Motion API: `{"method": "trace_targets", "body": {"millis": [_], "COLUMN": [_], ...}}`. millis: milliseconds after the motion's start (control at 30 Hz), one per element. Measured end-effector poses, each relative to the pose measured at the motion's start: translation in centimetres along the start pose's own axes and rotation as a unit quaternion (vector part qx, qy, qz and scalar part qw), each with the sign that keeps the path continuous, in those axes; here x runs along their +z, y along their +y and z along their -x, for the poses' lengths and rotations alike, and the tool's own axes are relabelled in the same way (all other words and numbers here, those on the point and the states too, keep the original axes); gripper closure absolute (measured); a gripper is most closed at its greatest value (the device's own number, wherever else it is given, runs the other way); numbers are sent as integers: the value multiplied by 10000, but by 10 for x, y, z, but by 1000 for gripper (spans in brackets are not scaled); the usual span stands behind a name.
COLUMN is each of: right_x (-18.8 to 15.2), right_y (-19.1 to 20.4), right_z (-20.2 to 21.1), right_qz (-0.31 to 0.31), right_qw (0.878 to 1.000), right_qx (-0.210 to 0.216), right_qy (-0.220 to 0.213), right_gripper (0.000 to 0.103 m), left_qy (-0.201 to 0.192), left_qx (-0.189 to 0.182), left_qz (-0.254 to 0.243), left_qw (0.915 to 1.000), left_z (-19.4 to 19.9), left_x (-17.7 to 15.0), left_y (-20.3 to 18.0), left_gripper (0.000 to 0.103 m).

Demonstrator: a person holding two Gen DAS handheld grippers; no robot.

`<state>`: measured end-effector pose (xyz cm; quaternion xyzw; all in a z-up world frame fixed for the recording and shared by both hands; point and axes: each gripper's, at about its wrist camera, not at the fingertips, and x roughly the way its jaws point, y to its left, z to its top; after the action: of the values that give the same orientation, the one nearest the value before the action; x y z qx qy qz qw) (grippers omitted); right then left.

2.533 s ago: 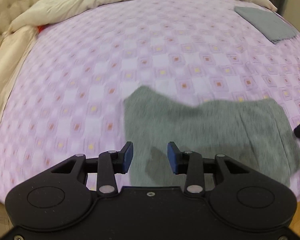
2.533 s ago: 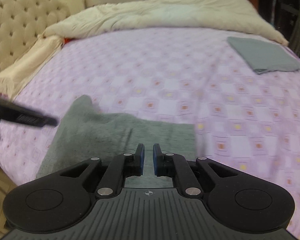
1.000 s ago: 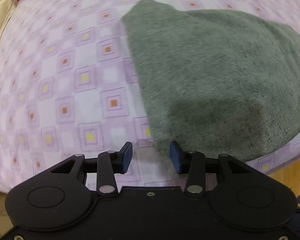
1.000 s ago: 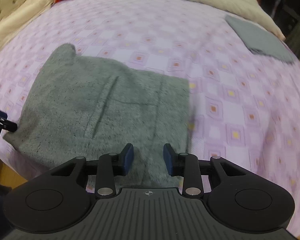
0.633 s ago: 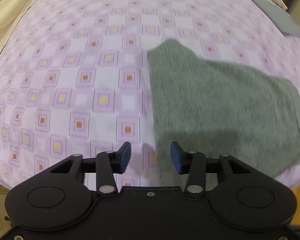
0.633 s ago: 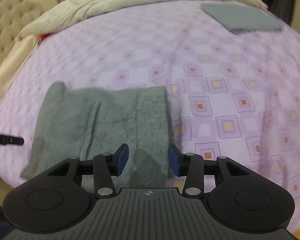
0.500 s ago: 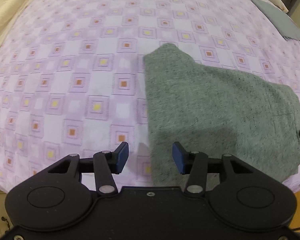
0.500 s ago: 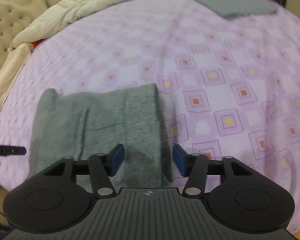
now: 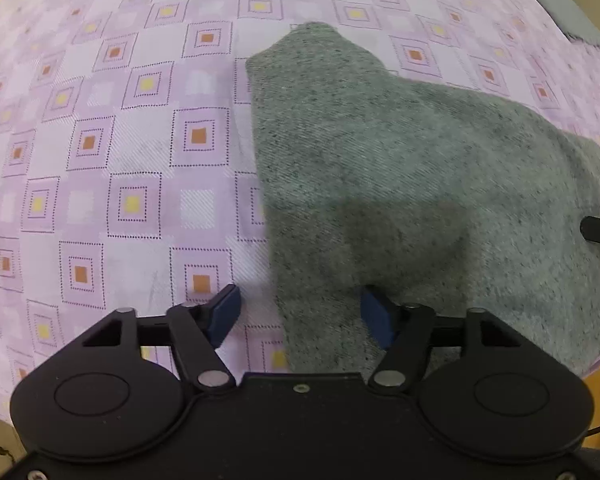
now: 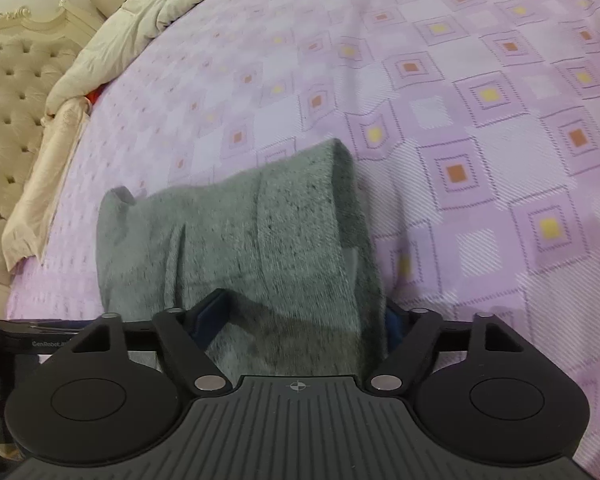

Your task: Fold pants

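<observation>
Both tongs spread wide over the near edge of the grey pants on the bed.

The left tongs [image 9: 298, 316] have just been opening; their blue pads straddle the near-left edge of the grey pants [image 9: 420, 184], one pad over the bedsheet [image 9: 100, 140], the other over cloth, neither pressing. The right tongs [image 10: 300, 316] have also just been opening to their widest, with the thick right-hand fold of the pants lying between the pads, not pinched. A second ago both stood narrower and higher above the cloth; now they sit low at its near edge. This looks like the set-up for a two-handed grab to make the next fold. The cream duvet [image 10: 148, 12] and tufted headboard [image 10: 8, 92] lie far left; another folded grey garment [image 9: 556, 4] sits at the far right.
</observation>
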<state>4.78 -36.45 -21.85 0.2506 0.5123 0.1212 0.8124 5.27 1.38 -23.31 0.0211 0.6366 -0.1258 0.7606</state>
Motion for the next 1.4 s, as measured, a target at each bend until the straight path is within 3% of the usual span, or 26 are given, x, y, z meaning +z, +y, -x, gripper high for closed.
{"method": "trace_targets", "body": {"millis": [167,200,233,333,400,567,667,733,800,933,1133,1400], "right_x": [0,1,3,2,-1,-4,-7,-6,-5,-4,27,108], "right_y": [-7,-9,-11,-2,7,11,22,31,42,61,89,134], "right_z": [4,5,6,11,18,32,33,32,35,48,54,5], "right_qz": [-309,-525,-694,-493,-274,-107,134,279,528,879,1084,1206], "right_qw": [9994,9985,9975,9983,9986,9994,9999,9996,9984,9957,9924,9874], "right_qx": [139,130,104,247,405,337,89,-58,-180,-192,111,370], "right_qy": [26,41,113,211,210,55,-4,-35,-66,-210,-578,-955], "right_gripper": [24,29,45,73,76,79,79,79,79,80,80,79], "left_qy": [-44,-70,-97,-157,-171,-255,-341,-437,-539,-796,-1399,-1938], "left_qx": [-252,-264,-280,-489,-625,-800,-679,-782,-835,-401,-312,-240], "left_qz": [132,150,183,328,427,766,689,565,595,558,478,453], "left_qw": [9996,9995,9994,9981,9970,9935,9947,9944,9933,9945,9885,9797], "left_z": [0,1,2,6,8,7,9,13,18,40,98,138], "left_x": [3,2,2,1,0,1,-1,-4,-6,-14,-11,69], "left_y": [12,13,13,18,21,38,29,20,13,3,8,58], "left_gripper": [28,28,28,28,28,25,25,48,84,91,93,93]}}
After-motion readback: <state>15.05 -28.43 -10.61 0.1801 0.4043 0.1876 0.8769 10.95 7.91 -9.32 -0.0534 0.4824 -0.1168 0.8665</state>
